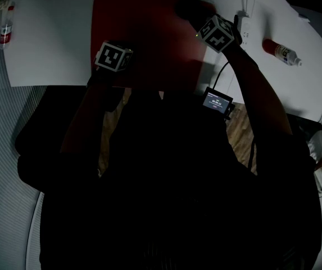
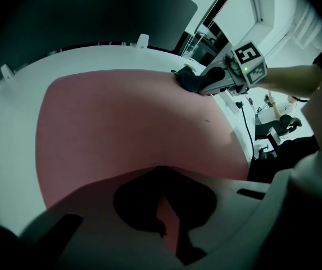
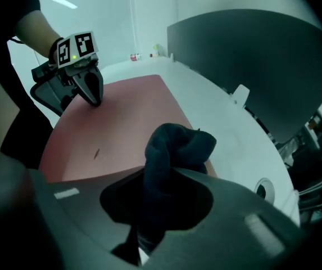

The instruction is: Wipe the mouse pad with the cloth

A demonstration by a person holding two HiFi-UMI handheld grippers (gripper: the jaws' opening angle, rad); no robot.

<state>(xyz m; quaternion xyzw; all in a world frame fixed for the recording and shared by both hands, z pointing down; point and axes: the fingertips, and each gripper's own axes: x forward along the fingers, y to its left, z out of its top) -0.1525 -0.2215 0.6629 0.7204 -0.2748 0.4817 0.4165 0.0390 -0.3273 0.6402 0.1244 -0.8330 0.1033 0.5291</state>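
Two tools are in use: the right hand-held gripper (image 3: pixel 159 210) is clamped on the dark cloth (image 3: pixel 175 151) at the far right corner of the red mouse pad (image 2: pixel 132 122), while the left hand-held gripper (image 2: pixel 166 221), jaws together and empty, is set on its near edge. Overlapping strokes under even pressure are advised, with the pad pinned to the desk (image 3: pixel 222 134).

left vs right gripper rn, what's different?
Load: the right gripper is shut on the dark cloth. The left gripper holds nothing, with its jaws about together.
Place: the left gripper is at the near edge of the red mouse pad, and the right gripper is at its far right corner.
Shared: both point down at the pad and appear to press on it.
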